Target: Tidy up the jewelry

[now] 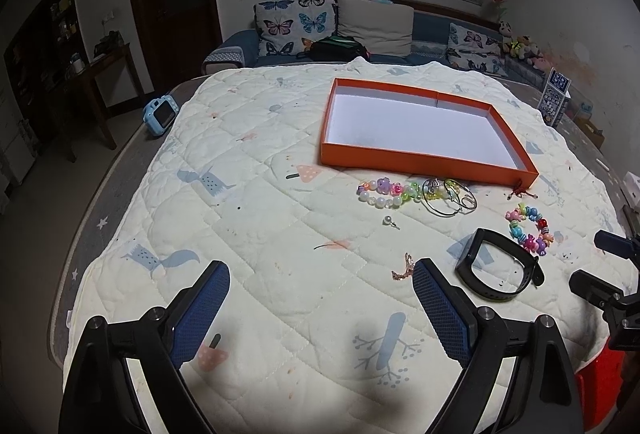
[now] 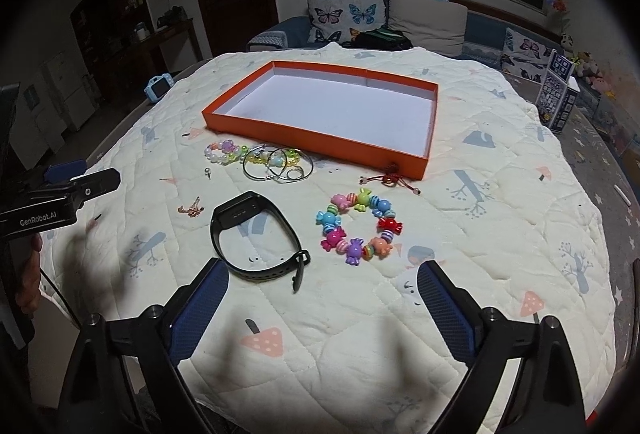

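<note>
Hovering, both grippers [image 1: 320, 298] [image 2: 322, 298] gape, empty; lift black rubber watch band [image 2: 256, 234] by its strap into shallow orange cardboard tray [image 2: 224, 117].

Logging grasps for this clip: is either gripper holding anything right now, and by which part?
Nothing is held. The left gripper and right gripper are both open above the quilt, and the jewelry, including the watch band, lies untouched.

A shallow orange tray [image 2: 320, 143] lies empty; bead bracelets [image 2: 360, 230], hoops [image 2: 280, 163] and a black wristband [image 2: 256, 236] are scattered beside it.
</note>
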`<state>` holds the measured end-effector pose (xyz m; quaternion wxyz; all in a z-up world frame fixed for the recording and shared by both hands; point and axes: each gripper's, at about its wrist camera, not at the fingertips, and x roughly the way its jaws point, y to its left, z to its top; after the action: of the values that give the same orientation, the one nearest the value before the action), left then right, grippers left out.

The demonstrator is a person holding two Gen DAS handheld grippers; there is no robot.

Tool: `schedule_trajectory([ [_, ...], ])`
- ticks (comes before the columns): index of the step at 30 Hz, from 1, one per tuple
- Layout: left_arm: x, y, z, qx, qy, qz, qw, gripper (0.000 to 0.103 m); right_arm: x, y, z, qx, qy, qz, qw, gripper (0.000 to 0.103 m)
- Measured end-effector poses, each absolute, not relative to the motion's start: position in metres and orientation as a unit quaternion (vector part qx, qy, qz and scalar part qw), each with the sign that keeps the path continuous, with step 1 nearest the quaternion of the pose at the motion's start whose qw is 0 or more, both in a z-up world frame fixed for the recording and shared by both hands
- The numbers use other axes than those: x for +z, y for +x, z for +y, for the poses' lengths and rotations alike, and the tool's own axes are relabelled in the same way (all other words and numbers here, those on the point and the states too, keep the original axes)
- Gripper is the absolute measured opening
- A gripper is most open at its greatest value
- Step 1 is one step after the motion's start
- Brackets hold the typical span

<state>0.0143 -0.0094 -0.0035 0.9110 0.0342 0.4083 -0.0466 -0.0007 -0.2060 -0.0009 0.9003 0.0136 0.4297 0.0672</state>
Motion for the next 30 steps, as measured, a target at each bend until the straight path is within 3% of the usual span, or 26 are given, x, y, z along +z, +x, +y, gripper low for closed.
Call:
schedule_trajectory([
  [18, -0.014, 0.025, -0.011, -0.081, 0.041, 0.416, 0.905, 0.098, -0.008, 0.023, -0.181, 0.144, -0.031, 0.439, 0.886, 0.098],
  [24, -0.025, 0.027, -0.011, -0.114, 0.046, 0.426, 0.896, 0.091, -0.017, 0.040, -0.167, 0.184, -0.045, 0.451, 0.872, 0.094],
  [30, -0.035, 0.032, -0.026, -0.163, 0.060, 0.431, 0.886, 0.077, -0.031, 0.056, -0.157, 0.204, -0.064, 0.465, 0.859, 0.087],
])
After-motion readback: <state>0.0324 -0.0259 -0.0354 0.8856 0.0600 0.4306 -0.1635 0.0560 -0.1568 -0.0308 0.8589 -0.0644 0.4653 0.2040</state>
